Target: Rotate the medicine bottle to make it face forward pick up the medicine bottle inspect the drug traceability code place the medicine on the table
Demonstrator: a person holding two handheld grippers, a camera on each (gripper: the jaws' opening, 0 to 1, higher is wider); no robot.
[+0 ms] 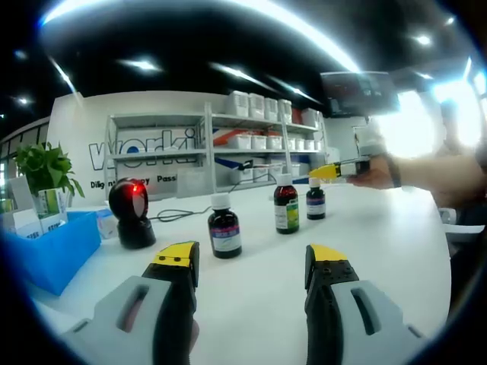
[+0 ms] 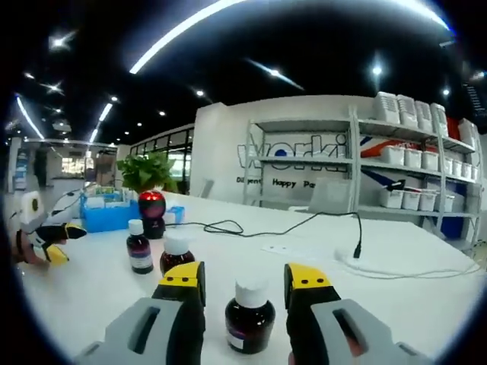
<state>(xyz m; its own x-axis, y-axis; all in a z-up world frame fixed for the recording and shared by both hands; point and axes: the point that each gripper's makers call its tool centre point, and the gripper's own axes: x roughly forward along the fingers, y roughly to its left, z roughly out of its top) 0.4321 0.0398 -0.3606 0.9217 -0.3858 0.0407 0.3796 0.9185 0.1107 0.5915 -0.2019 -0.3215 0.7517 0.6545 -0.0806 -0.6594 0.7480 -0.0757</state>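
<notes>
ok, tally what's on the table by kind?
Medicine bottles: 3
Barcode scanner: 1
Blue bin: 1
Potted plant: 1
Black cable: 1
Total: 7

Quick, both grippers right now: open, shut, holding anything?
Left gripper: open, holding nothing, short of the bottles.
Right gripper: open, its jaws either side of a white-capped medicine bottle, not closed on it.
</notes>
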